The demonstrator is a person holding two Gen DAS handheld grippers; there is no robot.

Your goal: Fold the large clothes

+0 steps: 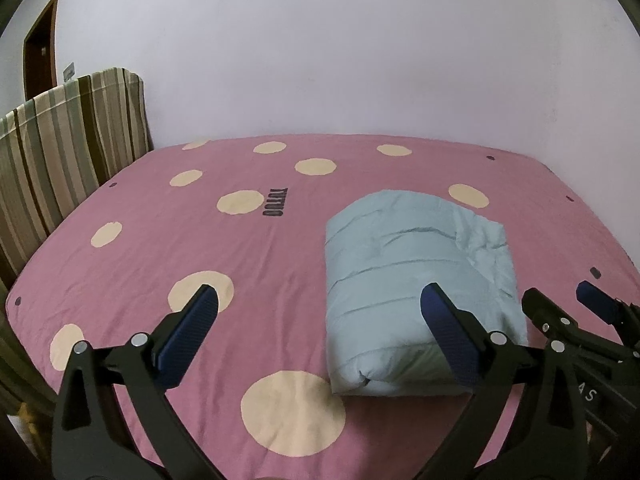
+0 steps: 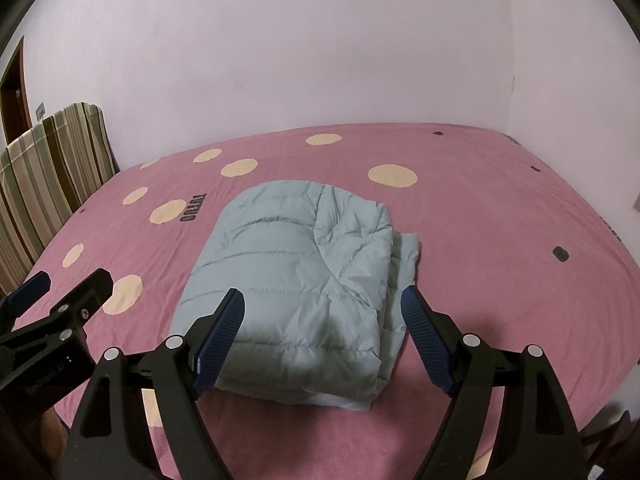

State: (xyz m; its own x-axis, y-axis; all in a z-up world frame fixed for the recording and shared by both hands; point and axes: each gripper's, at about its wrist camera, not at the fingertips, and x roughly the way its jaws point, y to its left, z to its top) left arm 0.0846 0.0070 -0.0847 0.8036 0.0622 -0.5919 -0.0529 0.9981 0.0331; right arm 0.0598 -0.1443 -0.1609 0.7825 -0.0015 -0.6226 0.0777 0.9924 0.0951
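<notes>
The light blue quilted jacket [image 2: 296, 280] lies already folded into a thick rectangular bundle on the pink spotted bedsheet [image 2: 500, 240] — in the right wrist view it fills the centre of the frame, and in the left wrist view it sits right of centre, reaching down toward the lower right. The right gripper [image 2: 322, 344] hangs over the bundle's near end with its jaws spread wide, one blue pad on either side of the cloth and neither visibly pressing it; it holds nothing. The left gripper [image 1: 320, 336] is likewise wide apart and empty, its left finger over bare sheet and its right finger in front of the bundle's near edge. By its look the jacket is puffy padded stuff: light for its bulk, soft and springy, with a smooth shell that I judge will slip under the pads and try to puff back open once released. A shallow pinch on the top layer would likely peel that layer away alone. The better hold, I think, is at the near rounded fold, low and deep enough to trap all layers — or at the two near corners, one gripper to each. The looser, wrinkled layers stepping out along the bundle's right side look likeliest to spill. A striped cloth [image 1: 68, 144] stands at the left of the frame, well apart.
</notes>
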